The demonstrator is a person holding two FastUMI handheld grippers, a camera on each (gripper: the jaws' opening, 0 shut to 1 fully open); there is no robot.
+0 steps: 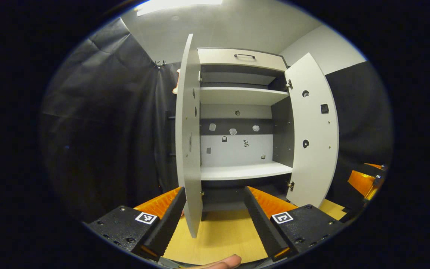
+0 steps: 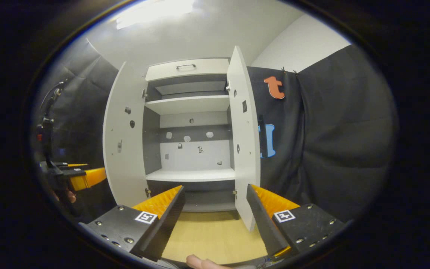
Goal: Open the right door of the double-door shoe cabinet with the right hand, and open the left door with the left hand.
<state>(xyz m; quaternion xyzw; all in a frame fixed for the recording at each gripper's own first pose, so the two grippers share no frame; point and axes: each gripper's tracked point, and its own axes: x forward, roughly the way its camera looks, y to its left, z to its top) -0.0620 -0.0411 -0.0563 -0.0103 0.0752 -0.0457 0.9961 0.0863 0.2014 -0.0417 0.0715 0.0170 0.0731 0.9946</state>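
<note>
Both doors of the shoe cabinet (image 1: 237, 123) stand swung wide as I look in along my two grippers. In the left gripper view, my left gripper (image 1: 215, 220) is spread wide apart with nothing between its fingers; the left door (image 1: 189, 142) rises edge-on just inside the left-hand finger, close to it though I cannot tell if they touch. The right door (image 1: 314, 130) hangs open beyond the other finger, its inner face turned toward me, and my right gripper (image 1: 366, 183) shows past that door at the far edge.

In the right gripper view, my right gripper (image 2: 215, 216) is likewise parted wide and holds nothing. The right door (image 2: 245, 142) stands edge-on just inside its right-hand finger, again too close to say whether they meet. The left door (image 2: 123, 142) is open off to the side, with my left gripper (image 2: 84, 177) near it.

The cabinet is flat matte white board with dark inner side walls, two smooth pale shelves (image 1: 245, 172) and a drawer front with a slim curved handle (image 1: 244, 56) on top. The door insides carry round hinge cups. It stands on a pale wood-toned floor (image 1: 218, 235). A fingertip (image 1: 224, 261) shows at the bottom edge.
</note>
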